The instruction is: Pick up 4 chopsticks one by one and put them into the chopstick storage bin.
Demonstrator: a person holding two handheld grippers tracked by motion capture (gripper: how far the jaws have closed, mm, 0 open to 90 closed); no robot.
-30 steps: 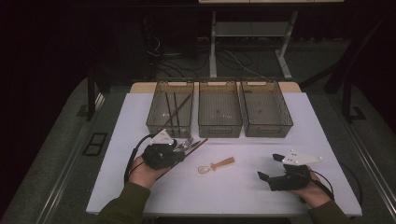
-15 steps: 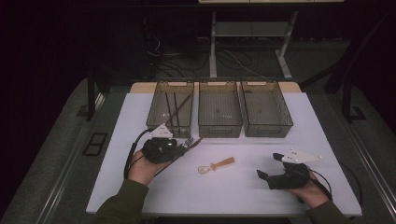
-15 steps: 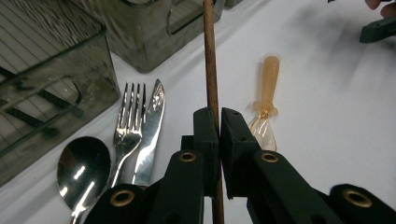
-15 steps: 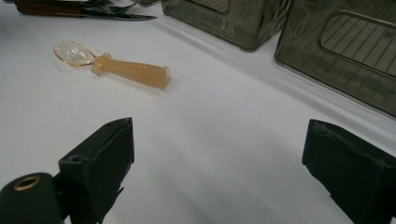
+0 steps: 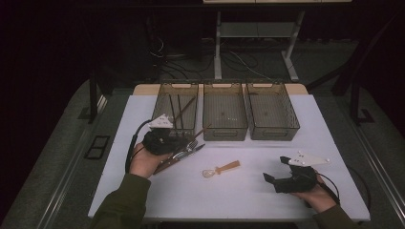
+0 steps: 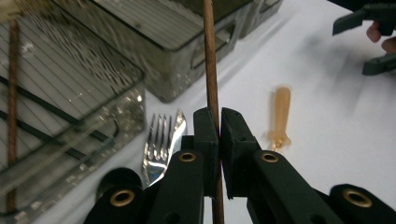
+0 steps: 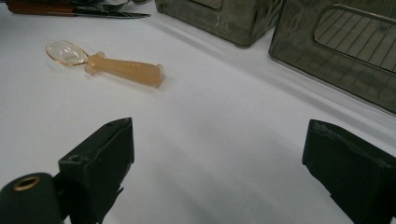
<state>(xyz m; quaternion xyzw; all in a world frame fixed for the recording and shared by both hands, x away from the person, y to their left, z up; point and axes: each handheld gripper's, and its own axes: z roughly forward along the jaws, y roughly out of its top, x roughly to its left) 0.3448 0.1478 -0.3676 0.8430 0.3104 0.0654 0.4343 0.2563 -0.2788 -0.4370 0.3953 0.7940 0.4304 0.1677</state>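
Chopstick (image 6: 211, 70) pinched tight in the left gripper (image 6: 219, 126), fingers (image 6: 205, 135) closed on its brown shaft, long end pointing toward the bins. Held just over the white worktop (image 5: 248, 195), right in front of the left bin (image 5: 181, 86).

Looks like the carry step of a sorting job: picked up, not yet dropped in. Next move, most likely: lift over the near wall of the left bin, line up with the sticks (image 5: 177, 110) lying inside, then open up and let go. Careful not to bump the long end on the rim.

Right gripper (image 7: 219, 140) resting low at the right side of the worktop, fingers (image 7: 100, 154) wide open, holding nothing.

Now the counting.
- **Bins:** three in a row, the left bin, middle bin (image 5: 224, 133) and right bin (image 5: 274, 133).
- **Sticks in the left bin:** three by the look of it, though hard to tell for sure.
- **Fork (image 6: 163, 140):** one, lying just beside the left gripper, maybe with one more shiny piece next to it.
- **Spoon (image 5: 220, 169):** one, with a clear bowl and an orange handle, flat on the worktop between the two grippers.
- **Grippers:** two.
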